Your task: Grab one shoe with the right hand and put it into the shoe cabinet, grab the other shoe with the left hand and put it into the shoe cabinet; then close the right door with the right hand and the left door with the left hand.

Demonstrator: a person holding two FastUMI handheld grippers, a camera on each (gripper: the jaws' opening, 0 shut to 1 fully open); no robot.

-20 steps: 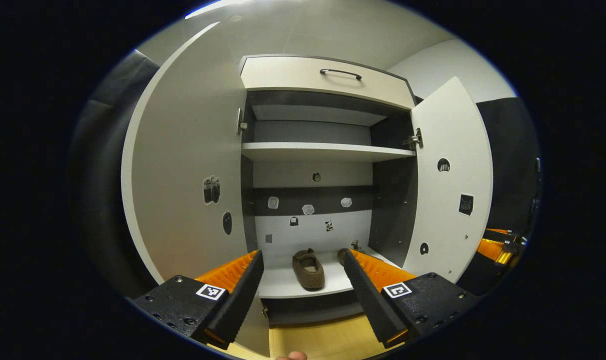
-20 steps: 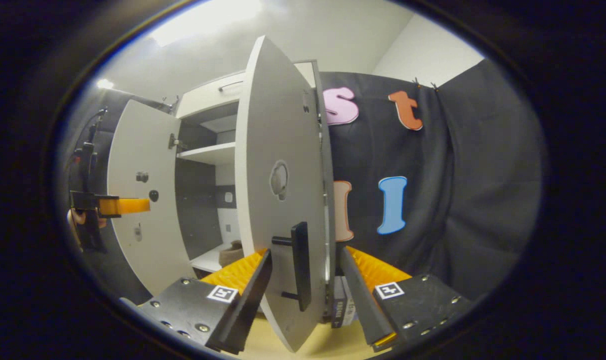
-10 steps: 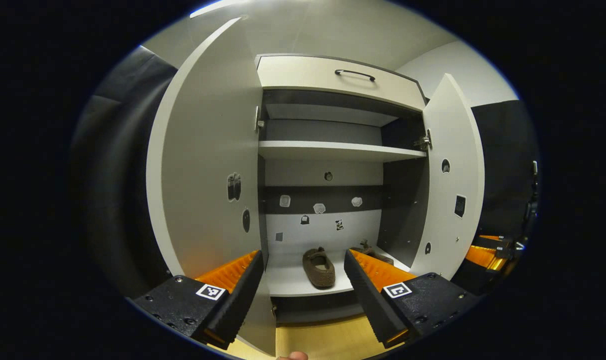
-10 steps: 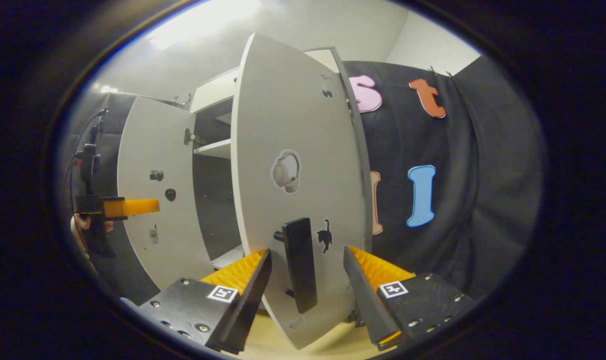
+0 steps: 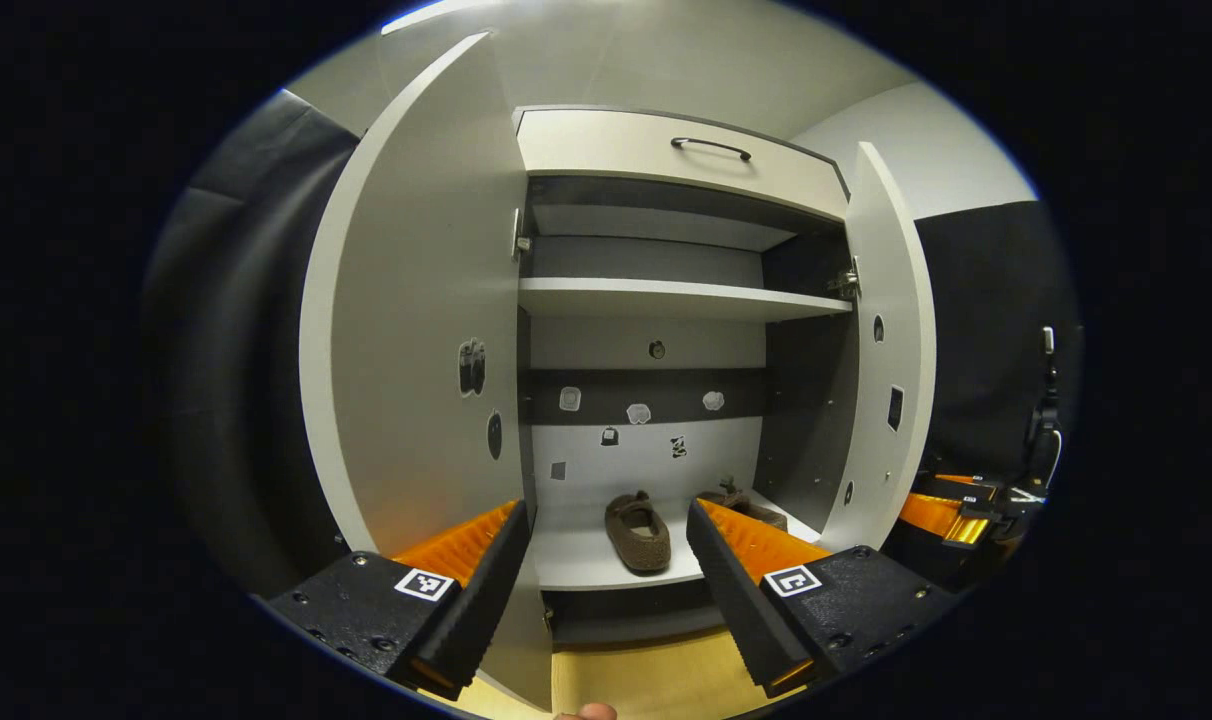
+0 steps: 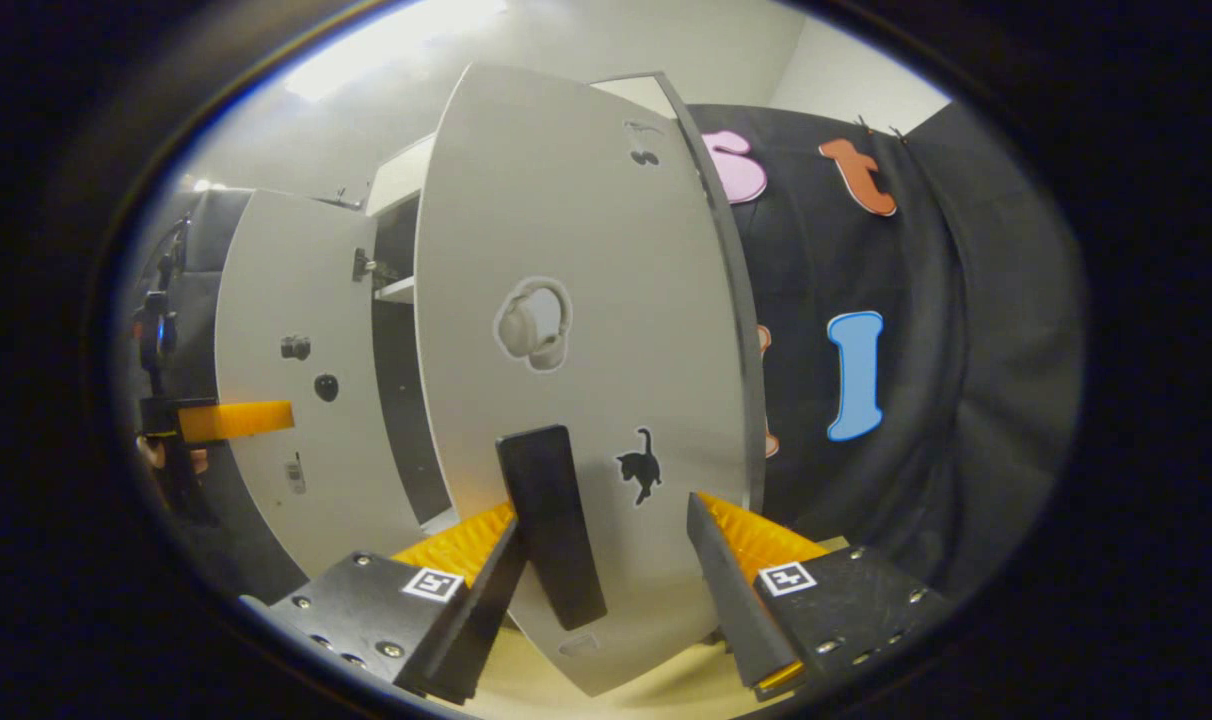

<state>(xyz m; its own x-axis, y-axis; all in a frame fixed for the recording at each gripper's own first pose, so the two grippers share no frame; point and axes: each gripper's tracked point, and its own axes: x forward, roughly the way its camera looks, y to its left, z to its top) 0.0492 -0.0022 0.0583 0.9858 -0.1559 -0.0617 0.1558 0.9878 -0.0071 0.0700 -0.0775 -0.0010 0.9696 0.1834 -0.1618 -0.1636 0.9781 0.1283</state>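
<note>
In the left gripper view the shoe cabinet (image 5: 666, 150) stands with both doors ajar. One brown shoe (image 5: 638, 520) lies on its bottom shelf, and a second shoe (image 5: 741, 503) is partly hidden behind my finger. My left gripper (image 5: 601, 590) hangs open in front of the cabinet, empty, beside the left door (image 5: 416, 300). The right door (image 5: 891, 380) looks nearly edge-on. In the right gripper view my right gripper (image 6: 601, 590) is open against the right door's outer face (image 6: 586, 300), with the black handle (image 6: 551, 525) between its fingers, close to the left one.
A drawer with a dark handle (image 5: 709, 147) tops the cabinet, and an empty shelf (image 5: 666, 298) sits above the shoes. The left door (image 6: 296, 380) and the other gripper (image 6: 231, 420) show at the left of the right gripper view. Light wooden floor (image 5: 646, 685) lies below.
The right door has swung further toward closed, with my right gripper following against its outer face. My left gripper has barely moved.
</note>
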